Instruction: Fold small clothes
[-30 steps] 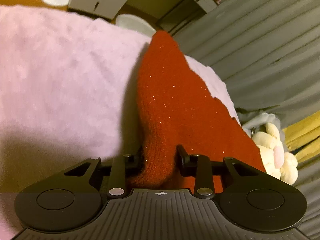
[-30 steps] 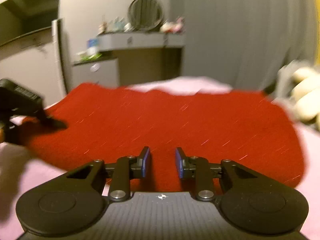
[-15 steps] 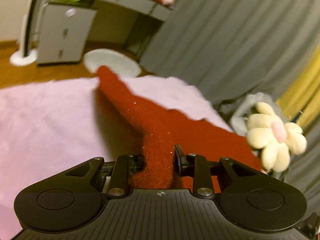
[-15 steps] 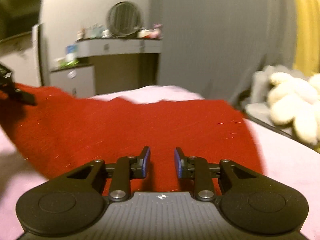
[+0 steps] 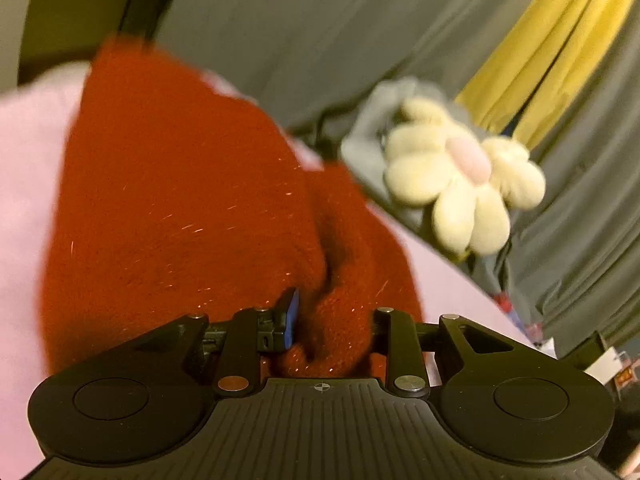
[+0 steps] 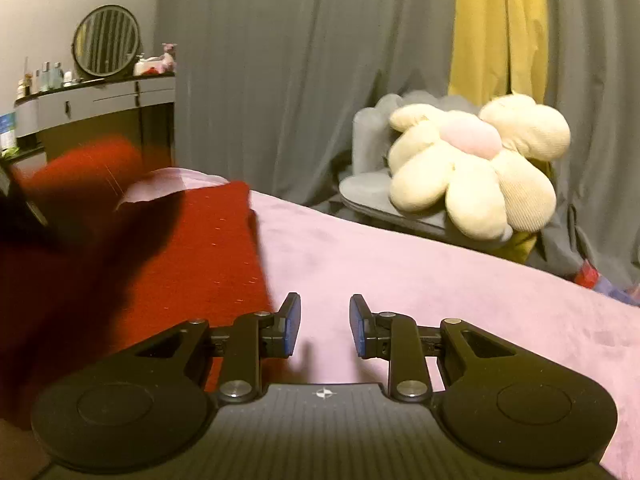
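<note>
Pink blanket; red garment lying on it.

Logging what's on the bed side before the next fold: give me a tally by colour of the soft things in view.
Red: 1, the garment
Pink: 1, the blanket
Cream with a pink centre: 1, the flower cushion
Grey: 1, the curtain
Yellow: 1, the yellow curtain
Total: 5
</note>
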`<state>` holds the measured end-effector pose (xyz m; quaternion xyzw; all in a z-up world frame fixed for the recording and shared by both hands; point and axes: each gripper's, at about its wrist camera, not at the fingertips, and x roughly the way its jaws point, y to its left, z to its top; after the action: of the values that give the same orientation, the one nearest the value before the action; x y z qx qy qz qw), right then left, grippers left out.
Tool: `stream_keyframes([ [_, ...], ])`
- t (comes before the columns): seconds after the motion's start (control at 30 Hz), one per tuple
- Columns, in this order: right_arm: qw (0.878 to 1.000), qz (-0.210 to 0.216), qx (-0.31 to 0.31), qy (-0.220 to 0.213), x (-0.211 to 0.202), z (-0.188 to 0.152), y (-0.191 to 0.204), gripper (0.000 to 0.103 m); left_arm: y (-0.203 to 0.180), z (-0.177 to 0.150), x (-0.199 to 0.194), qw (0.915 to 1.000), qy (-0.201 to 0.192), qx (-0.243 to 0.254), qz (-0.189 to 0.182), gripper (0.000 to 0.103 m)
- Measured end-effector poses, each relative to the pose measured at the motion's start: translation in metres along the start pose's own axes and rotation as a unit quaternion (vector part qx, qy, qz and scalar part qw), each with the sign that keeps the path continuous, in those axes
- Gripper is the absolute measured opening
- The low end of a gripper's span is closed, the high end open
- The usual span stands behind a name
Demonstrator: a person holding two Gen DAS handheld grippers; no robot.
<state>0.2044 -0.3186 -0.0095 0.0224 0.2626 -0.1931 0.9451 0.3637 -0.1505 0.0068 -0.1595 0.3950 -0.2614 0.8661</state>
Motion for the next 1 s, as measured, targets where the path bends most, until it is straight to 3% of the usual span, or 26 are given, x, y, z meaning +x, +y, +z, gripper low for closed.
stream_keyframes([
  [0.07,1.000,0.003,0.008,0.005,0.005,0.000,-0.002,0.026,-0.003,-0.009,0.003,0.9998,-0.014,0.015,0.000,0.033],
  [0.13,1.000,0.013,0.010,0.008,0.009,0.000,0.000,0.026,-0.006,-0.010,-0.008,0.9996,-0.014,0.019,-0.014,0.057],
  [0.2,1.000,0.018,0.007,0.008,0.008,0.001,0.003,0.026,-0.006,-0.008,-0.027,0.9990,-0.020,0.004,-0.040,0.070],
  [0.4,0.999,0.041,0.010,-0.021,-0.011,0.013,0.012,0.026,0.013,-0.027,-0.101,0.9964,-0.060,-0.048,-0.035,0.075],
  [0.47,0.997,0.074,0.012,-0.034,-0.022,0.019,0.020,0.028,0.029,-0.044,-0.125,0.9943,-0.077,-0.073,-0.012,0.082],
  [0.5,0.995,0.094,0.015,-0.039,-0.028,0.022,0.024,0.035,0.038,-0.053,-0.133,0.9941,-0.076,-0.076,0.017,0.083],
  [0.63,0.978,0.198,0.056,-0.022,-0.033,0.029,0.037,0.062,0.072,-0.071,-0.142,0.9874,-0.050,-0.099,0.113,0.083],
  [0.73,0.962,0.252,0.099,0.027,-0.014,0.036,0.038,0.081,0.087,-0.071,-0.141,0.9835,-0.043,-0.129,0.119,0.084],
  [0.8,0.945,0.287,0.141,0.063,0.005,0.042,0.031,0.089,0.087,-0.067,-0.133,0.9860,-0.029,-0.113,0.119,0.086],
  [0.87,0.928,0.307,0.185,0.103,0.028,0.045,0.028,0.091,0.084,-0.064,-0.122,0.9883,-0.014,-0.096,0.118,0.086],
  [1.0,0.909,0.327,0.211,0.148,0.050,0.053,0.039,0.091,0.084,-0.061,-0.105,0.9889,0.005,-0.066,0.133,0.086],
])
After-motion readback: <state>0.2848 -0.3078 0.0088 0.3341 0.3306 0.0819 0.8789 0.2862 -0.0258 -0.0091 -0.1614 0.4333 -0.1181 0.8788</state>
